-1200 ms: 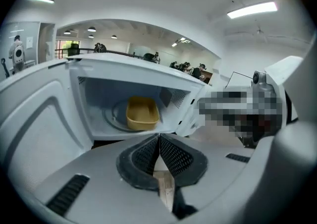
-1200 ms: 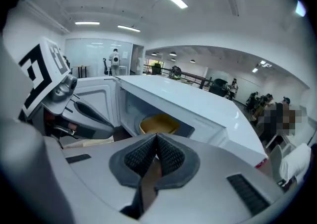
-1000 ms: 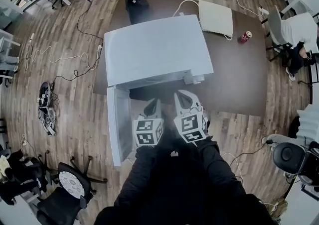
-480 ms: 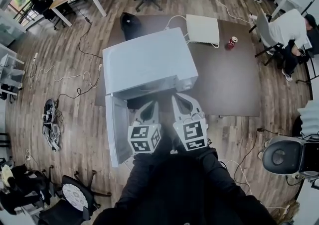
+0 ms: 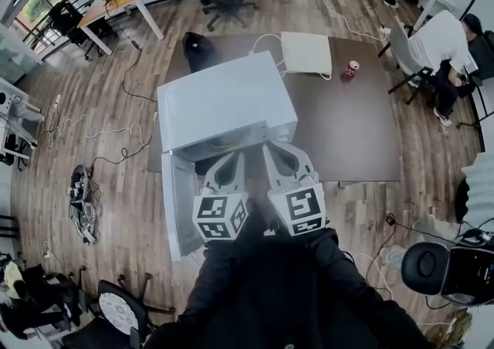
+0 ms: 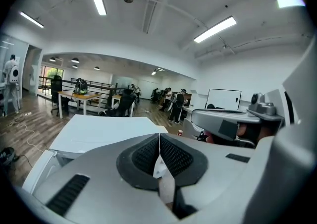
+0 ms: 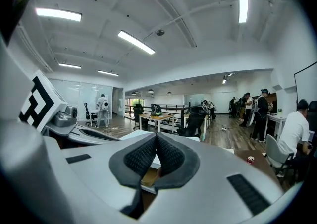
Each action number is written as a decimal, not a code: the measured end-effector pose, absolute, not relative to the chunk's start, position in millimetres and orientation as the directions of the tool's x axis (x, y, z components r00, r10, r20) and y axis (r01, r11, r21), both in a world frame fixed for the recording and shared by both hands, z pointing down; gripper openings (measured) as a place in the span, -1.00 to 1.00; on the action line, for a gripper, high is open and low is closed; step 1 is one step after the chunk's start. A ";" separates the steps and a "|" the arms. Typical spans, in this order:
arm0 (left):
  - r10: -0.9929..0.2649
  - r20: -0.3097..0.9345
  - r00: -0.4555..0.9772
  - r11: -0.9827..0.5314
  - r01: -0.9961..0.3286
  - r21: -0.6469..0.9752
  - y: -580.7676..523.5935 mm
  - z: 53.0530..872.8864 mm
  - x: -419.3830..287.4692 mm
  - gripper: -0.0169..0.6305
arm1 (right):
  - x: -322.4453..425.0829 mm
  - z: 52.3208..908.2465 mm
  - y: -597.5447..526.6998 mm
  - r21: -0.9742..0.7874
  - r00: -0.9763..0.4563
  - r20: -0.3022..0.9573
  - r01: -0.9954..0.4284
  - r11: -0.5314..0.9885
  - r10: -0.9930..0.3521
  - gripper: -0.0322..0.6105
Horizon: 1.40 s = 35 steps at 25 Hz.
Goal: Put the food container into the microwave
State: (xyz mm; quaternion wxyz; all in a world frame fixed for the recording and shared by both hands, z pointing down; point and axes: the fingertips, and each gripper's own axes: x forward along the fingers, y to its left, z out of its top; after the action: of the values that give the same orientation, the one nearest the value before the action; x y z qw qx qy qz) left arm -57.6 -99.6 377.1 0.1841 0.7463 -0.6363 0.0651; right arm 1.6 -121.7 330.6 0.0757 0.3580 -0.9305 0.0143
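The white microwave (image 5: 224,104) stands on a brown table (image 5: 347,123), its door (image 5: 179,204) swung open to the left. My left gripper (image 5: 231,160) and right gripper (image 5: 276,153) hover side by side just before the microwave's open front, both pointing at it. In the left gripper view the left gripper (image 6: 159,151) has its pads pressed together with nothing between them, and the microwave's top (image 6: 104,129) lies beyond. The right gripper (image 7: 156,153) is likewise shut. A small tan patch (image 7: 147,176) shows behind its jaws; I cannot tell what it is. No food container is visible.
A white flat box (image 5: 306,54) with a cable and a red can (image 5: 351,69) lie at the table's far side. A black bag (image 5: 199,52) sits behind the microwave. A seated person (image 5: 444,42) is at the right. Office chairs and floor cables surround the table.
The head view has drawn back and shifted, so the microwave sits a little higher in frame. Both grippers stay shut, side by side, before the open microwave.
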 end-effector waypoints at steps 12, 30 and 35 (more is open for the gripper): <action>-0.935 0.301 0.185 -0.137 -0.975 0.174 -93.4 363.9 -49.6 -0.84 | 10.0 320.3 -113.6 0.018 -0.729 0.107 -0.679 0.734 -0.676 -0.83; -0.931 0.314 0.186 -0.133 -0.974 0.181 -84.5 372.0 -39.5 -0.84 | 24.2 326.2 -104.1 0.016 -0.720 0.116 -0.688 0.726 -0.685 -0.83; -0.931 0.316 0.185 -0.132 -0.974 0.183 -80.7 372.4 -39.7 -0.84 | 23.1 326.4 -99.6 0.015 -0.723 0.119 -0.684 0.729 -0.680 -0.83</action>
State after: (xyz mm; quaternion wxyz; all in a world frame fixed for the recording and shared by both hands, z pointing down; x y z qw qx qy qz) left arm -39.7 -80.7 372.4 0.1750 0.7496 -0.6353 0.0623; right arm 23.1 -99.6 326.4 0.0583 0.3675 -0.9281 0.0148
